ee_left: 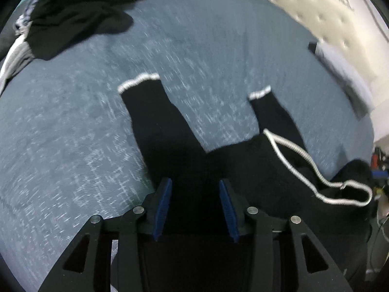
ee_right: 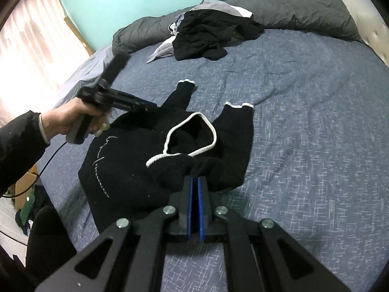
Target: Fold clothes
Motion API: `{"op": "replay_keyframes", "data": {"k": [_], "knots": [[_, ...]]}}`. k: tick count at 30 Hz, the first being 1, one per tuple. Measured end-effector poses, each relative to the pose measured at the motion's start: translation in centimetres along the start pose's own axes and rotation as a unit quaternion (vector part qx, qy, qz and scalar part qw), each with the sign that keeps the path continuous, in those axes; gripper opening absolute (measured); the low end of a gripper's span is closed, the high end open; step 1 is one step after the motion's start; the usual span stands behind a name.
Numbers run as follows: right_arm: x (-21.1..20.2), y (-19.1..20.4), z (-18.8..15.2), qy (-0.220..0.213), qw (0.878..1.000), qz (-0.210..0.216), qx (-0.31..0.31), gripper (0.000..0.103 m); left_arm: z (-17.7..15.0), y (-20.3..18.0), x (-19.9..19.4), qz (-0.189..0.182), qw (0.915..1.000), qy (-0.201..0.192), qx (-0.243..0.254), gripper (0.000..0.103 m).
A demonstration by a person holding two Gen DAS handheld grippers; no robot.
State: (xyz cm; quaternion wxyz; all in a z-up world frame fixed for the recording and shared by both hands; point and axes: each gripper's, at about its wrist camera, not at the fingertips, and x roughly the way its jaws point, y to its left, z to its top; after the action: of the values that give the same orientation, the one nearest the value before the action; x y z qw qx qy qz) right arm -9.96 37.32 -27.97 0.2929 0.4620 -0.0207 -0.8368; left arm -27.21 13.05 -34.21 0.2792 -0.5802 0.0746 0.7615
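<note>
Two claws: R (ee_right: pixel 195 182) pinching hoodie (ee_right: pixel 136 170), L (ee_left: pixel 195 194) agape

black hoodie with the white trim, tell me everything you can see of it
The black hoodie looks like soft fleece or knit, with white trim around the hood and both sleeve cuffs, and pale stitched lettering on the body. It lies spread on the blue bedspread, sleeves pointing away, hood bunched and open. The right gripper is shut on a fold beside the hood; the left gripper is open over the fabric at the other side.
</note>
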Motion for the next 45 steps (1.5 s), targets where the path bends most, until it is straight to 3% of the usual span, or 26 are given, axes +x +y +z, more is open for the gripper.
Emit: {"op": "replay_keyframes", "data": {"k": [1, 4, 7, 11, 17, 25, 33, 41, 45], "knots": [[0.0, 0.0, 0.0, -0.001, 1.0, 0.0, 0.0, 0.004, 0.0, -0.1, 0.3, -0.001, 1.0, 0.005, 0.003, 0.039], [-0.1, 0.0, 0.2, -0.002, 1.0, -0.002, -0.001, 0.004, -0.5, -0.6, -0.1, -0.001, 0.9999, -0.001, 0.016, 0.007], [-0.3, 0.2, 0.4, -0.006, 1.0, -0.006, 0.0, 0.004, -1.0, -0.9, -2.4, -0.001, 0.9994, -0.027, 0.02, 0.004], [-1.7, 0.9, 1.6, -0.03, 0.999, -0.015, 0.003, 0.004, -1.8, -1.1, -8.1, 0.004, 0.996, -0.088, 0.012, 0.003], [-6.0, 3.4, 4.8, -0.084, 0.996, -0.026, -0.015, 0.004, -3.3, -1.9, -19.4, 0.044, 0.9812, -0.188, 0.006, 0.003], [-15.0, 9.1, 11.8, -0.175, 0.981, -0.044, -0.066, 0.004, -5.5, -4.6, -33.9, 0.1, 0.9516, -0.29, 0.012, 0.003], [-25.2, 15.5, 19.1, -0.263, 0.955, -0.066, -0.122, 0.004, -6.7, -7.2, -46.2, 0.122, 0.917, -0.38, -0.004, 0.003], [-35.2, 20.9, 24.0, -0.336, 0.923, -0.098, -0.163, 0.004, -7.2, -10.7, -57.7, 0.142, 0.8796, -0.454, 0.003, 0.002], [-37.4, 22.1, 24.4, -0.347, 0.918, -0.097, -0.164, 0.003, -7.6, -12.9, -63.1, 0.152, 0.8604, -0.486, 0.016, 0.003]]}}
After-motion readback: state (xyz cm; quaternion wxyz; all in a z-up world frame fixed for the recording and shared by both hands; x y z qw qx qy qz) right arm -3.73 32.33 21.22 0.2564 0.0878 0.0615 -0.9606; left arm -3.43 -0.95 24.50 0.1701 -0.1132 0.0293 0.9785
